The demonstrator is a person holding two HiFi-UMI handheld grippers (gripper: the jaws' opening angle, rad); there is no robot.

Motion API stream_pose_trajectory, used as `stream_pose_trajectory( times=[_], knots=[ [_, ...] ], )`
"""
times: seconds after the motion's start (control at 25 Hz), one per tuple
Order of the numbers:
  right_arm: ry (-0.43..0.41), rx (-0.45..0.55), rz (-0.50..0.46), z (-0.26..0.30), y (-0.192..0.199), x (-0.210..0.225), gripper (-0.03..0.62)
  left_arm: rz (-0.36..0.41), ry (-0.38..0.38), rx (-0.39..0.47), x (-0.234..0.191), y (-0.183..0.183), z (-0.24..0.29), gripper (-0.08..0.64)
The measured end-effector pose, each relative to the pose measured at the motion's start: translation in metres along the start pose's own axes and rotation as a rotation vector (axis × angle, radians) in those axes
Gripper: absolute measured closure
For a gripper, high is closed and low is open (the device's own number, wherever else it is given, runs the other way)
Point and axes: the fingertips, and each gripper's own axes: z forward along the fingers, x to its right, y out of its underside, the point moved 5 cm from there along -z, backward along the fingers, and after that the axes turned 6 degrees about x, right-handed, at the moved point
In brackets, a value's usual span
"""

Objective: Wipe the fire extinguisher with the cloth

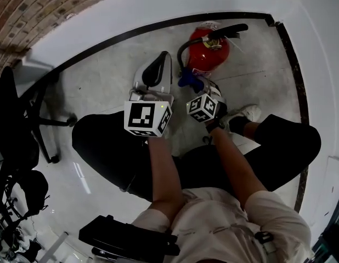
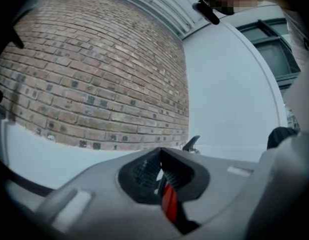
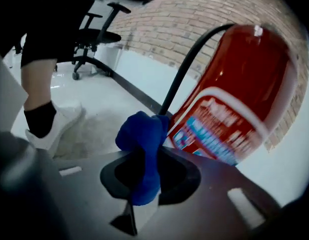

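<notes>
Cloth [image 3: 142,149] in right tool [image 3: 143,171] touches fire extinguisher [image 3: 234,99]

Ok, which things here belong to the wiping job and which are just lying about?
Job: fire extinguisher; blue cloth; right claw, shut on the cloth.
Not part of it: office chair; left claw, shut.

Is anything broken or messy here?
No, nothing stands out. The fire extinguisher stands on the floor, and the right gripper holds the blue cloth beside it.
</notes>
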Motion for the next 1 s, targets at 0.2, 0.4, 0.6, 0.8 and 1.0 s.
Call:
stream_pose_trajectory(
  times=[0.2,0.4,0.6,0.8,1.0],
  knots=[
    [-0.009,-0.101,-0.021,0.049,0.047,-0.043,0.526,0.059,0.042,0.000,0.013,-0.003,-0.002,0.558],
    [-0.157,-0.269,-0.012,0.092,0.090,-0.071,0.528,0.059,0.016,-0.014,0.018,-0.017,-0.008,0.558],
    [-0.232,-0.320,-0.011,0.091,0.090,-0.067,0.526,0.079,0.012,0.014,0.016,-0.028,-0.012,0.558],
    [-0.335,-0.120,0.103,0.022,0.006,-0.041,0.525,0.078,-0.021,0.026,0.008,-0.025,-0.010,0.558],
    [-0.251,0.203,0.195,-0.092,-0.081,0.026,0.525,0.084,-0.046,0.050,0.009,-0.041,-0.005,0.558]
  ],
)
